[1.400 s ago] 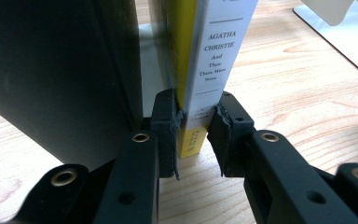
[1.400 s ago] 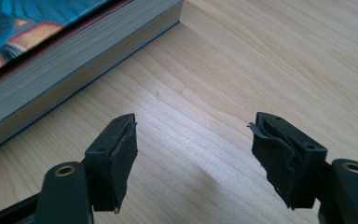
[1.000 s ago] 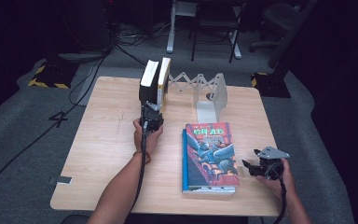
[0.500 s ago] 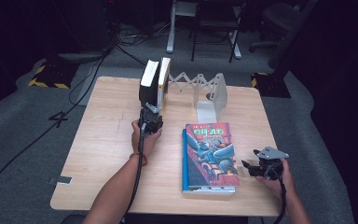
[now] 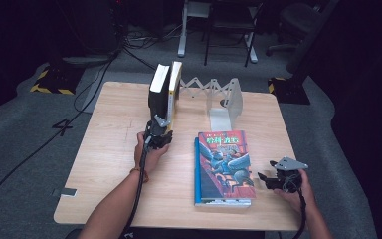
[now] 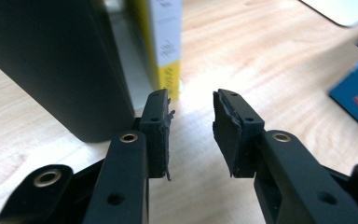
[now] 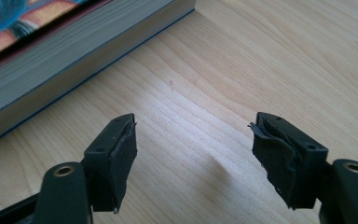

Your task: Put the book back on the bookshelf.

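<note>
Two books stand upright at the table's back: a black book (image 5: pixel 157 92) and a yellow-and-white book (image 5: pixel 175 85). My left gripper (image 5: pixel 158 128) is just in front of them. In the left gripper view its jaws (image 6: pixel 191 126) are apart and have just been opening. Nothing is between them; the black book (image 6: pixel 51 60) and the yellow-and-white book (image 6: pixel 165 42) are just beyond. A colourful book (image 5: pixel 224 167) lies flat at centre right. My right gripper (image 5: pixel 266 178) rests beside its right edge. It is open (image 7: pixel 193 149) over bare wood, with the book's page edge (image 7: pixel 51 65) at upper left.
A white zigzag book rack (image 5: pixel 219 94) stands at the back, right of the upright books. The wooden table (image 5: pixel 109 149) has bare room at left. Chair legs and cables lie on the floor behind. The flat book's blue corner (image 6: pixel 356 93) shows in the left gripper view.
My left gripper has drawn back a little from the upright books toward the person. The right gripper and the flat book have not moved.
</note>
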`<control>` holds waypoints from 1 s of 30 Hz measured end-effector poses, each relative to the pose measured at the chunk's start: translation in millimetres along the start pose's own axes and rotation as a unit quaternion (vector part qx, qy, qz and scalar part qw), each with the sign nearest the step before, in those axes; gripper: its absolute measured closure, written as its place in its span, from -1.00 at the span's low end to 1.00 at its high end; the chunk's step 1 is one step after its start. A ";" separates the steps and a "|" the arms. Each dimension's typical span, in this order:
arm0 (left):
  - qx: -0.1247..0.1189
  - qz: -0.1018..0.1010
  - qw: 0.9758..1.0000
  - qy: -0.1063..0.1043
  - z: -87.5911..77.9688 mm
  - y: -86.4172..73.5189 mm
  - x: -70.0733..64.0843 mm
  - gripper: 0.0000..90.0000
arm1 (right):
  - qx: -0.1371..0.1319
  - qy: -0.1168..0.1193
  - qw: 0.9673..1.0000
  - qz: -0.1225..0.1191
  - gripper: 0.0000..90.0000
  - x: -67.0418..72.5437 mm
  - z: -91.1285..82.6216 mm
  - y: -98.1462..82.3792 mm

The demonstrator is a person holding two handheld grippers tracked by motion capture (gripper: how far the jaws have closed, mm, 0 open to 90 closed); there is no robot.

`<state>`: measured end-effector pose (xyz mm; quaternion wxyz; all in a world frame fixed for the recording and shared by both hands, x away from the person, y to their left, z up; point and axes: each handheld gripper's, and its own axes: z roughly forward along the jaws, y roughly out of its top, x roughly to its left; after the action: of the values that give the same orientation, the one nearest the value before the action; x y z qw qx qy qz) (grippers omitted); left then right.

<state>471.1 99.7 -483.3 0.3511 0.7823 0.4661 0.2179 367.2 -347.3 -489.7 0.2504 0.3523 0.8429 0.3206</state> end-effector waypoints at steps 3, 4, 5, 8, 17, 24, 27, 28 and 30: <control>-0.004 0.015 1.000 -0.016 -6.0 -4.9 -1.9 0.40 | 0.004 0.002 1.000 0.003 -0.31 -1.7 1.5 -2.4; -0.007 0.017 1.000 -0.022 -8.4 -7.0 -2.7 0.39 | 0.006 0.002 1.000 0.005 -0.32 -1.8 1.8 -3.1; -0.010 0.020 0.999 -0.027 -10.5 -8.7 -3.1 0.39 | 0.006 0.006 1.000 0.009 -0.32 -2.6 2.6 -3.8; -0.018 0.030 0.998 -0.047 -18.5 -16.4 -5.5 0.36 | 0.002 0.013 1.000 0.024 -0.32 -4.2 3.5 -5.1; -0.018 0.087 0.993 -0.082 -40.4 -27.8 -17.2 0.28 | 0.005 0.019 0.999 0.037 -0.33 -7.0 4.6 -7.2; -0.012 0.132 0.984 -0.115 -56.1 -40.1 -30.8 0.22 | 0.008 0.018 0.999 0.037 -0.32 -6.3 5.1 -7.0; -0.009 0.156 0.980 -0.123 -63.0 -43.9 -35.4 0.17 | 0.008 0.017 0.999 0.035 -0.33 -6.2 5.2 -6.9; -0.007 0.162 0.978 -0.128 -65.5 -45.4 -36.9 0.16 | 0.008 0.017 0.999 0.035 -0.33 -6.1 5.3 -6.9; -0.002 0.177 0.974 -0.142 -69.6 -48.7 -40.4 0.14 | 0.008 0.017 0.999 0.033 -0.33 -5.8 5.2 -6.7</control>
<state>377.5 103.6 -474.7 0.3711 0.8746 0.2655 0.1639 371.3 -353.4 -496.9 0.2227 0.3767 0.8374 0.3275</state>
